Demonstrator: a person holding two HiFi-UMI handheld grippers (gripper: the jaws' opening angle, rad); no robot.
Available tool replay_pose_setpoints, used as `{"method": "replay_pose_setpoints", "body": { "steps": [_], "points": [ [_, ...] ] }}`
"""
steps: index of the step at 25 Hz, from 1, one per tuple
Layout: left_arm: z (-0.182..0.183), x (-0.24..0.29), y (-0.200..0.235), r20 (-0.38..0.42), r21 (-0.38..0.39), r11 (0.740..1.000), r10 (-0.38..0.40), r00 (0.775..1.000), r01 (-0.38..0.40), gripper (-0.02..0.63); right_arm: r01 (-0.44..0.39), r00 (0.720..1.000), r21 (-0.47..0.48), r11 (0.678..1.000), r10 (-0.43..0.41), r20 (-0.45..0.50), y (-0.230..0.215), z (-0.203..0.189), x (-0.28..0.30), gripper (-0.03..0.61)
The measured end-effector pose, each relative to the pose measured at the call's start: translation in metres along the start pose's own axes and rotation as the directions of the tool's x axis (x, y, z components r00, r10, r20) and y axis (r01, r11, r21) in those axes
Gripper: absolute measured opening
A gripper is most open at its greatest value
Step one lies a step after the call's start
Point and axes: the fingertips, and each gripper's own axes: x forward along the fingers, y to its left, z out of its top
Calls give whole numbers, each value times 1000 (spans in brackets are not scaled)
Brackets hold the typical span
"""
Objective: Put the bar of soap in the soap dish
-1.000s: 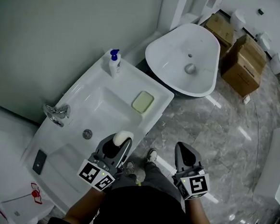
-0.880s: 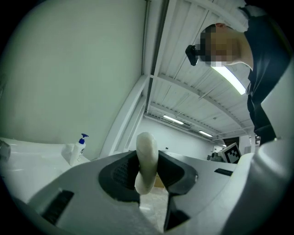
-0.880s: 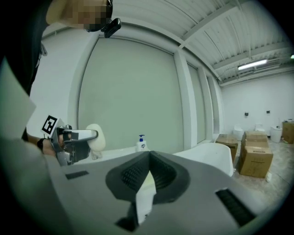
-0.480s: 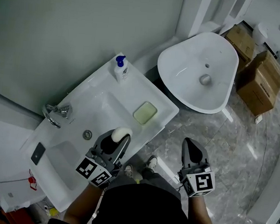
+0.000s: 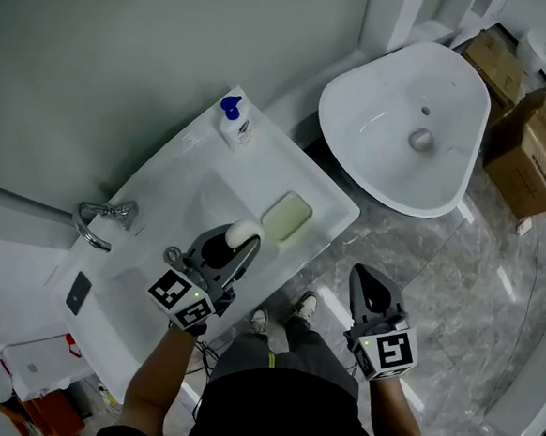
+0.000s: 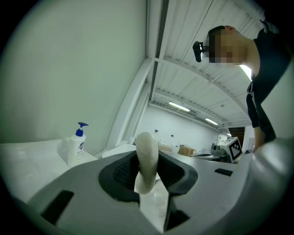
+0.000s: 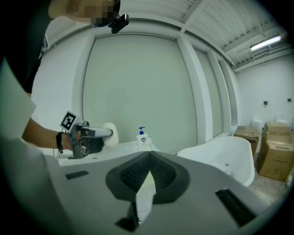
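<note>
- Grey shiny stone floor (image 5: 457, 274) lies around a white worktop (image 5: 327, 193) with a sink (image 5: 184, 215) sunk into it. A green-grey wall stands behind.
- One silver tap (image 5: 104, 218) sits at the worktop's left edge, and a small white pump bottle with a blue top (image 5: 233, 123) stands at its far corner.
- Off to the right, a big white tub (image 5: 402, 128) and some brown cardboard boxes (image 5: 521, 119) sit on the floor.
- Near the worktop's right edge lies the pale green soap dish with rounded corners (image 5: 287, 215). It looks empty.
- Up in the air over the sink, the left tool (image 5: 238, 244) is pinching the white, rounded bar of soap (image 5: 245, 229). The left gripper view shows the soap standing on its thin side, squeezed between the two dark pads.
- Soap and dish are near each other but not touching. The dish is just past the soap, toward the right edge.
- Over the floor, away from the worktop, the right tool (image 5: 362, 278) has its jaws pressed together with nothing between them.
- So the picking up is done. I think what is left is to carry the soap the short way over the dish, bring it down, and let go.
- It may be best to lay the soap flat so it does not tip over.
</note>
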Motion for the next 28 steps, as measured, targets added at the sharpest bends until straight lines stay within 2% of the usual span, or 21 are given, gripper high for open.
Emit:
{"method": "replay_pose_setpoints", "body": {
  "steps": [2,4,8,13,16,23,28],
  "points": [
    [-16,12,7,-53,7,999,-37,998,38,120,-13,1000,-3,1000,13,-5,-2,-2,6,13],
    [-37,25,14,-111,-27,995,-93,989,91,120,-22,1000,2,1000,22,-10,-3,-4,12,14],
    [-76,46,25,-228,-86,984,-174,958,158,120,-39,999,-3,999,39,-25,-5,-14,24,13],
    [-109,69,37,-317,-139,969,-238,918,203,120,-56,997,12,998,56,-59,-8,-31,40,14],
    [-125,80,44,-388,-208,952,-291,875,224,120,-68,995,13,998,69,-66,-9,-36,44,14],
    [-153,95,56,-515,-267,928,-364,776,259,120,-80,993,31,996,82,-80,-16,-47,52,14],
    [-174,98,47,-600,-301,898,-439,669,320,120,-89,991,46,995,93,-100,-24,-57,52,13]
  ]
}}
